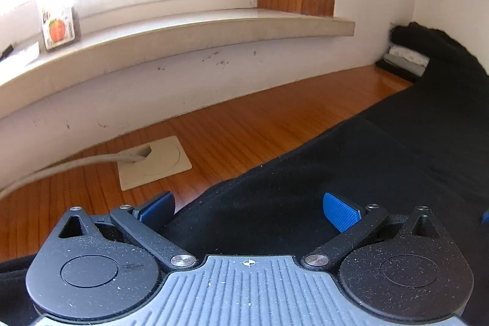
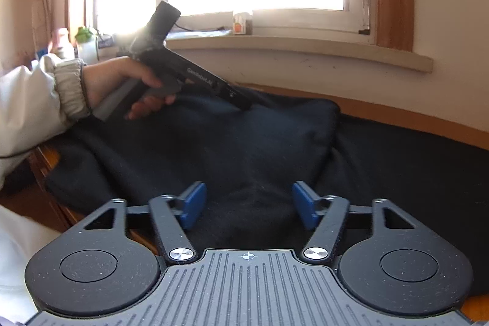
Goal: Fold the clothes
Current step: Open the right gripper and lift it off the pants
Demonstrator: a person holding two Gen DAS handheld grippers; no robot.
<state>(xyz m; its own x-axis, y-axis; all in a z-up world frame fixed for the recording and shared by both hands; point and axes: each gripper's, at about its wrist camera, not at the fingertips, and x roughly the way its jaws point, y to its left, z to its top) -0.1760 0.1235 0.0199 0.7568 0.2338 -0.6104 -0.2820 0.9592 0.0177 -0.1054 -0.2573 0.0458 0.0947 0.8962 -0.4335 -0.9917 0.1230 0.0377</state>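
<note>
A black garment [image 1: 351,173] lies spread over the wooden table [image 1: 244,124], running from the lower left to the far right. My left gripper [image 1: 249,210] hovers over its near edge with both blue pads far apart and nothing pinched. In the right wrist view the same dark garment [image 2: 229,142] fills the middle, with a folded layer on top. My right gripper [image 2: 249,205] stands open just above the cloth and grips none of it. Further back, a hand [image 2: 122,78] in a white sleeve holds the other tool, whose front end rests at the garment's far edge.
A beige cable plate [image 1: 152,161] with a grey cable [image 1: 61,170] sits in the tabletop left of the cloth. The white wall and window sill [image 1: 183,32] close off the back. A small carton [image 1: 58,26] stands on the sill. A white power strip [image 1: 406,57] lies at the far right.
</note>
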